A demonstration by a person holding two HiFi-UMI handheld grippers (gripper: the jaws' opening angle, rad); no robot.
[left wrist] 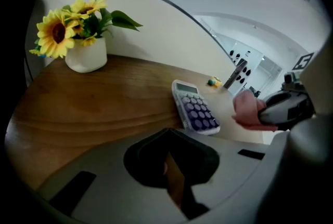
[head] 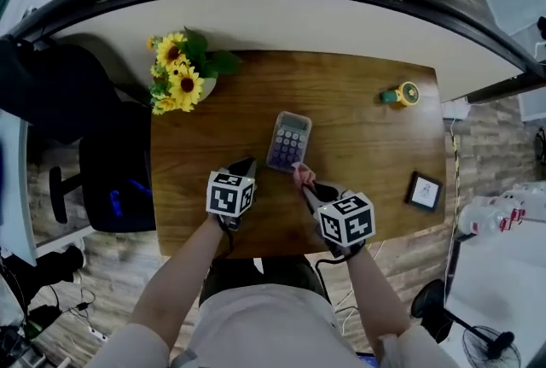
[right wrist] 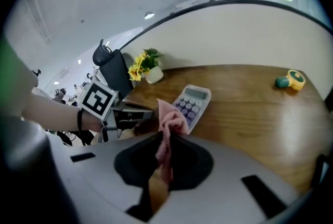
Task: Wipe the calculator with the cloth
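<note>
The calculator [head: 289,141] lies flat in the middle of the frame on the wooden table [head: 367,153], far from every edge. Just below it, the right gripper [head: 305,184] squeezes the pink cloth [head: 300,177] tight. The cloth is right by the calculator's bottom corner. At the lower left of the calculator, the left gripper [head: 246,164] is pinched closed with nothing in it. There is lots of bare wood to the right. The flowers [head: 179,72] stand at the table's upper left corner.

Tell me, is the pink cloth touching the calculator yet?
Apart. The left gripper view shows bare table between the cloth and the calculator.
</note>
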